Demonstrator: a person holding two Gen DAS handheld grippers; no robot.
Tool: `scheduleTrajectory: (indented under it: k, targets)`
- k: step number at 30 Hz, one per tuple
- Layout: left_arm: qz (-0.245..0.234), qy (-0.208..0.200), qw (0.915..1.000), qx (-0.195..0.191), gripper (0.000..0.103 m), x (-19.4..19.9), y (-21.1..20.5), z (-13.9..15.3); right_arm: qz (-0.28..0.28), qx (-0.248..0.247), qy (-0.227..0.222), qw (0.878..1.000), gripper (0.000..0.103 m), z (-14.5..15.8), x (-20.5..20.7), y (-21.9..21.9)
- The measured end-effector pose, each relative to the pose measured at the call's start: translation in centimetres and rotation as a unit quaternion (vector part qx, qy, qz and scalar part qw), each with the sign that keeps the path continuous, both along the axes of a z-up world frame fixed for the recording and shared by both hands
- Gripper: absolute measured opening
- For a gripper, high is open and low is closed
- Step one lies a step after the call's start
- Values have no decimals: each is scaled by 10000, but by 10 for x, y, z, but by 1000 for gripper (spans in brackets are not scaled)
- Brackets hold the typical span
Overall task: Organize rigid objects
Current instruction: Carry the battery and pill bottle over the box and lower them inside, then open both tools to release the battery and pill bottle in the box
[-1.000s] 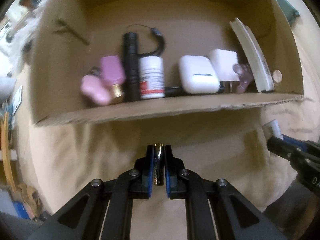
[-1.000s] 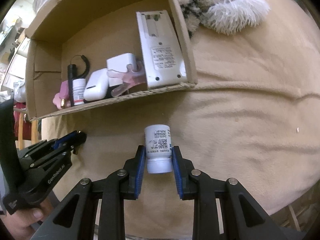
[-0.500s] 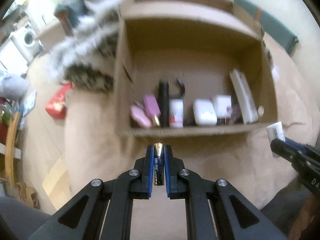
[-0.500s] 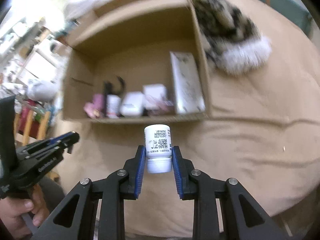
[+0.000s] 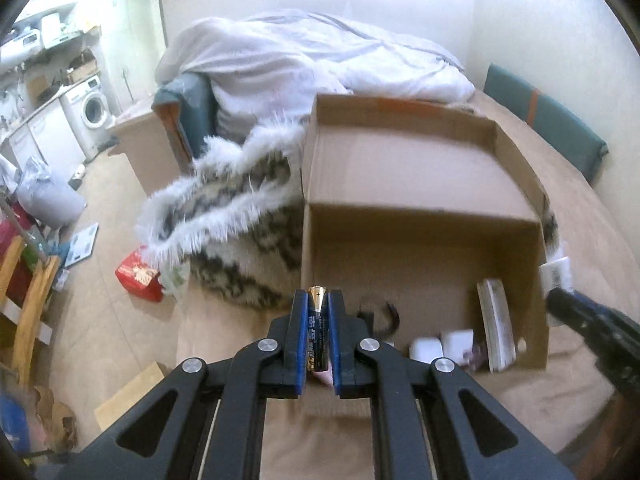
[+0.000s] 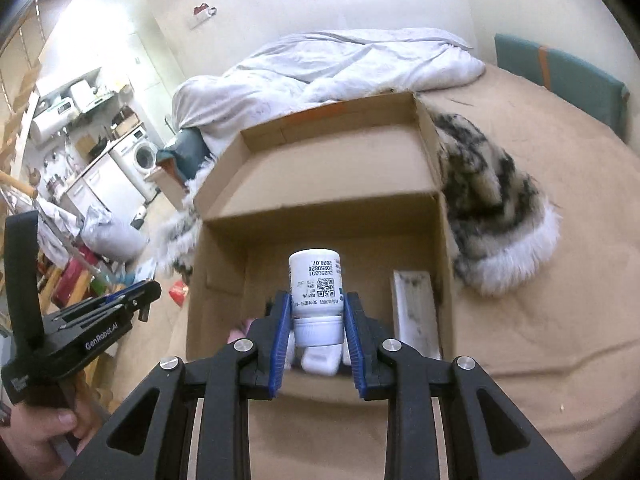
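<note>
An open cardboard box (image 5: 420,184) (image 6: 320,184) stands on a tan blanket. My left gripper (image 5: 318,300) is shut on a blue and gold battery (image 5: 317,326), held upright above the box's near left corner. My right gripper (image 6: 316,302) is shut on a white pill bottle (image 6: 316,284), cap toward me, over the box's near wall. In the left wrist view the right gripper (image 5: 560,300) shows at the right edge with the bottle (image 5: 554,274). Inside the box lie a white remote (image 5: 496,324) (image 6: 414,308), a white charger (image 5: 456,340) and a white earbud case (image 5: 426,350).
A spotted fur garment with white trim (image 5: 224,216) (image 6: 496,208) lies against the box. A white duvet (image 5: 304,60) is heaped behind. A red packet (image 5: 138,274) lies left of the box. A hand (image 6: 36,436) holds the left gripper (image 6: 146,292).
Both grippers rose and tilted up. The box shrank in view and now sits lower. The room, duvet and fur garment came into sight. The battery and the bottle stayed gripped.
</note>
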State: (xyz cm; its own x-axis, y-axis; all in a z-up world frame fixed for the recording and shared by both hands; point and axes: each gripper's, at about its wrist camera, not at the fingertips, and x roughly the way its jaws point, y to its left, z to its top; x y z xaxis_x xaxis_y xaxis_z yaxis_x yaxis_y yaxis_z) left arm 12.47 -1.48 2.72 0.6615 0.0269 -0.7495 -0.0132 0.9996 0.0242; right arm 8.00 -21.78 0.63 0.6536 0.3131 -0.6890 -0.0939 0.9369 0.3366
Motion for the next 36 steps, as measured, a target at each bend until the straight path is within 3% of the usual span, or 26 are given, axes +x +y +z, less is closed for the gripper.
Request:
scheduleTrajectory:
  k: [11,14,19,24,36]
  targets:
    - [-160,517,9984,-157,9,54,-9,-49,88,-577,691,9959,28,-46,68,23]
    - [-176,727,9968,-279,9,60,-10,-69,84,-416,1106,9930,28,-67,76,20]
    - [-356,901,9953,-55,9,65,-20,-89,74,-212,1486,9886,28,-88,84,23]
    - [-420,1200,9919,16,9,68,-24,-105,33,-220,1640,9862,28,-97,88,25]
    - [-570,1363,9890,-76,9,70,-27,-112,-22,-453,1688,9846,28,-102,88,31]
